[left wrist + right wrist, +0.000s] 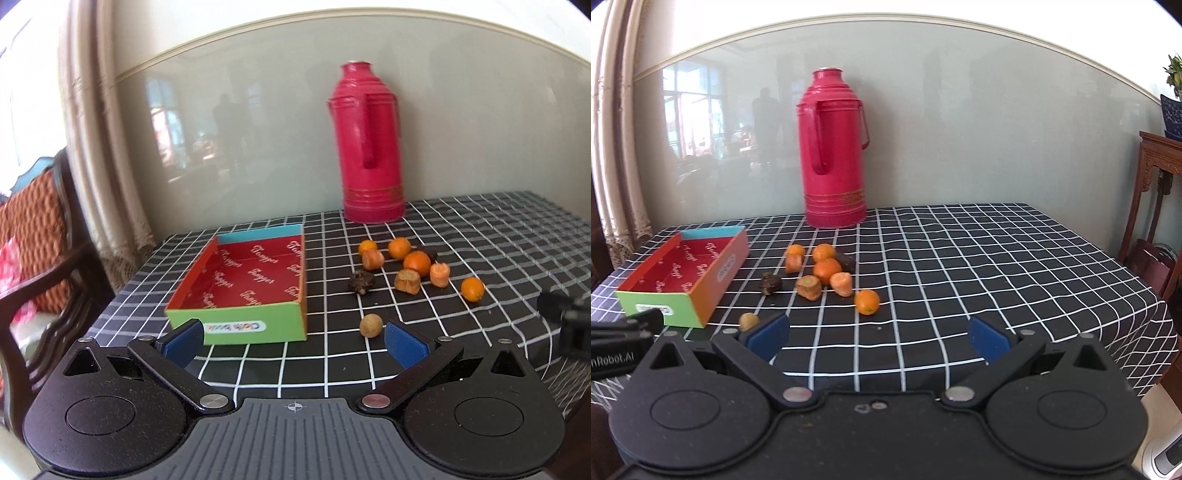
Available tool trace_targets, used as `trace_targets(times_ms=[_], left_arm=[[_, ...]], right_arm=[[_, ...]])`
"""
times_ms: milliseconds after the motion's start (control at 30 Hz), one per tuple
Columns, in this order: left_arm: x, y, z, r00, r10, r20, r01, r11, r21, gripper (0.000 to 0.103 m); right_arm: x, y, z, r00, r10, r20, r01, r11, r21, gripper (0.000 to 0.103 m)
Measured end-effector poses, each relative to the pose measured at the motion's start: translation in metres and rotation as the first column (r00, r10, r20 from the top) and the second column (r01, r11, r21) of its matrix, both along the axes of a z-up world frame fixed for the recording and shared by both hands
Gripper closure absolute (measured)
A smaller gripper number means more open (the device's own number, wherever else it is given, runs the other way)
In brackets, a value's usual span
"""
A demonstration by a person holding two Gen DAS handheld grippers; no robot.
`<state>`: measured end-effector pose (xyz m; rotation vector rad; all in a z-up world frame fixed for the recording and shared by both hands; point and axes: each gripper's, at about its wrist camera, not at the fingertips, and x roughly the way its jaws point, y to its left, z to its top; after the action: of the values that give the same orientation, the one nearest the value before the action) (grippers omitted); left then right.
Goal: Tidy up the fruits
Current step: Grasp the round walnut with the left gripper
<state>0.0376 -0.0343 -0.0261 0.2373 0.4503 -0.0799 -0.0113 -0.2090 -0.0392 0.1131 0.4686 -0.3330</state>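
An open cardboard box (pixel 236 325) with a red printed inside and a green front wall stands empty on the checked tablecloth; it also shows in the right wrist view (pixel 701 291). To its right lie several small oranges (pixel 416 261) (pixel 827 271), carrot chunks (pixel 407 281) (pixel 841 284), two dark brown pieces (pixel 362 282) (pixel 771 283) and a small tan round fruit (pixel 370 325) (pixel 749 321). My left gripper (pixel 293 341) is open and empty, near the box's front. My right gripper (pixel 879 338) is open and empty, near the table's front edge.
A tall red thermos (pixel 371 147) (pixel 833 151) stands at the back by the wall. A wooden chair with an orange cushion (pixel 33 236) is left of the table. A carved wooden stand (pixel 1156 192) is to the right. The right gripper's body shows at the left view's right edge (pixel 569 317).
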Motion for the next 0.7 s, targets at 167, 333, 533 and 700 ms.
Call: trace_targets(times_ms=[167, 333, 533, 700], left_arm=[[0.014, -0.017, -0.016, 0.998, -0.057, -0.005, 0.057, 0.997, 0.060, 0.000], [0.029, -0.034, -0.030, 0.992, -0.129, 0.008, 0.128, 0.988, 0.091, 0.000], [0.061, -0.046, -0.050, 0.980, -0.198, -0.031, 0.199, 0.979, 0.049, 0.001], [0.088, -0.052, -0.069, 0.971, -0.219, -0.096, 0.220, 0.976, -0.008, 0.034]], right_arm=[[0.011, -0.015, -0.012, 0.999, -0.041, -0.019, 0.042, 0.999, 0.015, 0.006], [0.021, -0.026, -0.023, 0.997, -0.077, -0.021, 0.077, 0.997, -0.001, 0.006], [0.036, -0.040, -0.035, 0.993, -0.118, -0.010, 0.118, 0.993, -0.001, 0.006], [0.054, -0.050, -0.044, 0.989, -0.148, -0.008, 0.148, 0.989, -0.010, 0.006]])
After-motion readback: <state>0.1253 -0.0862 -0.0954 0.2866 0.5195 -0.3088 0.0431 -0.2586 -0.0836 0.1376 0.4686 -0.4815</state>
